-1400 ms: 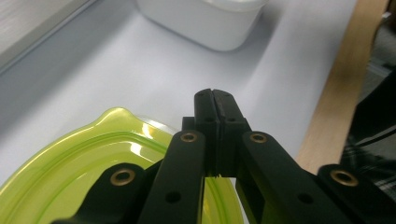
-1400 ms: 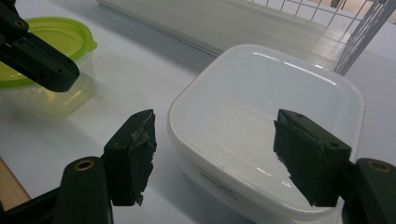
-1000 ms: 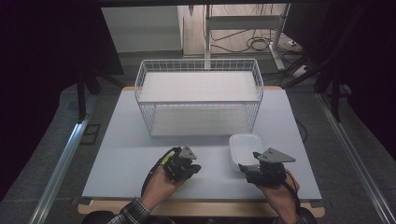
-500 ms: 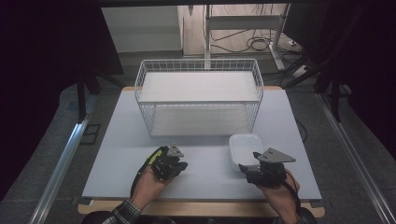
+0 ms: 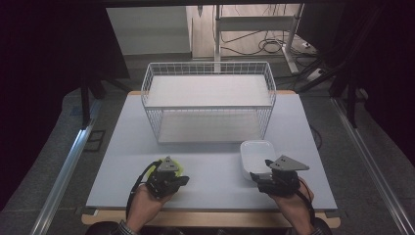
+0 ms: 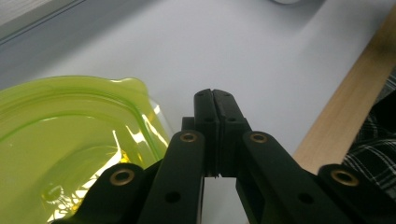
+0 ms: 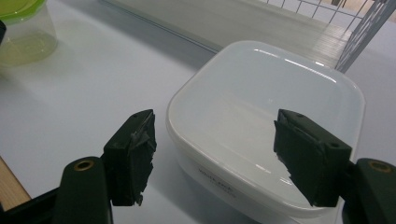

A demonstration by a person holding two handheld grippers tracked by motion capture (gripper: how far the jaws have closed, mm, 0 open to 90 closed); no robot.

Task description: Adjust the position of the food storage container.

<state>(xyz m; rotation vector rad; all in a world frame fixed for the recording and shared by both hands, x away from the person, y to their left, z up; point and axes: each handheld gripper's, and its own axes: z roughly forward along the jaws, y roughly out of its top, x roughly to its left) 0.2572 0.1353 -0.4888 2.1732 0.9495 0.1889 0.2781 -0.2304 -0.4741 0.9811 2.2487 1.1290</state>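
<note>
Since the earlier frame the left gripper [image 5: 169, 180] has slid leftward, away from the white container [image 5: 256, 155]; left gripper view: jaws pressed together beside the green lid [image 6: 70, 140]; right gripper view: the right gripper [image 7: 215, 158] stands spread astride the container, whose long axis runs toward the wire basket [image 7: 355, 32].

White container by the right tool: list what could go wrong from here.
1. The right tool stands open, its jaws reaching only over the near part of the white container; closing there may tip or drop it.
2. The wire basket stands just beyond; a lifted container could catch its rim.
3. The left tool is shut beside the green-lidded cup; a sideways sweep may knock it over.
</note>
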